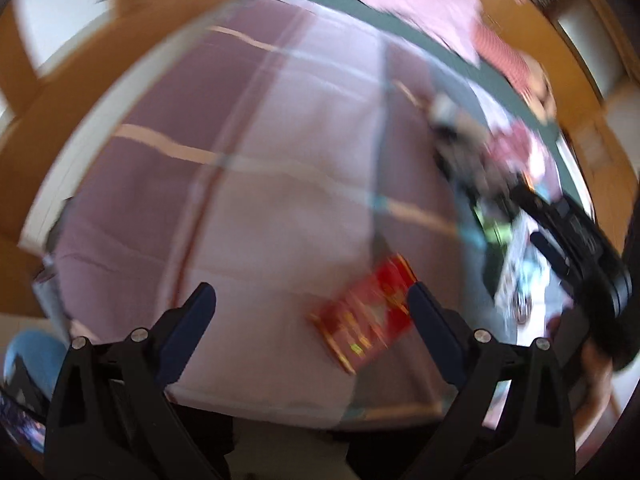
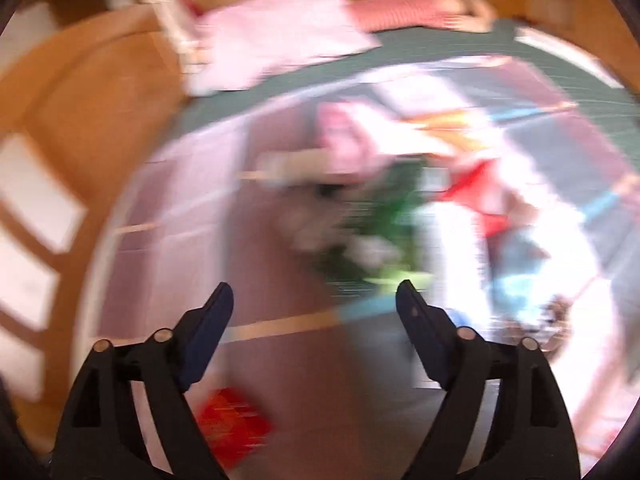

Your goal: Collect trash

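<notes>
1. left tongs (image 1: 310, 300): jaws stand wide apart with nothing between the pads. they point steeply down over a bed spread with a pale mauve checked cover (image 1: 240, 160).
2. the task's thing nearest these tongs is a flat red and gold foil wrapper (image 1: 366, 320), lying on the cover. it sits just inside the right-hand finger (image 1: 432, 320) of the left tongs, close to or touching it; blur prevents saying which. it is off centre in the gap.
3. right tongs (image 2: 314, 300): jaws likewise spread wide, empty. seen from the left wrist view, the right tongs (image 1: 568, 232) hang to the right above a heap of mixed litter (image 1: 516, 280).
4. in the right wrist view the same red wrapper (image 2: 232, 420) shows low and left, nearer than the fingertips and outside their gap. ahead of the tips lies the blurred litter heap (image 2: 380, 240), with green, white and red pieces; single items cannot be told apart.
5. farther off: a pink pillow (image 2: 280, 40) and a red striped cushion (image 2: 400, 12) at the head of the bed, wooden panelling (image 2: 100, 100) beyond.
6. judgement on step: the left tongs appear to be lining up on the red wrapper, with pickup not yet made; the right tongs carry nothing.
7. judgement on next move: the left tongs need shifting toward the wrapper so it sits centred, then lowering and closing on the thin foil without pinching the cover.
</notes>
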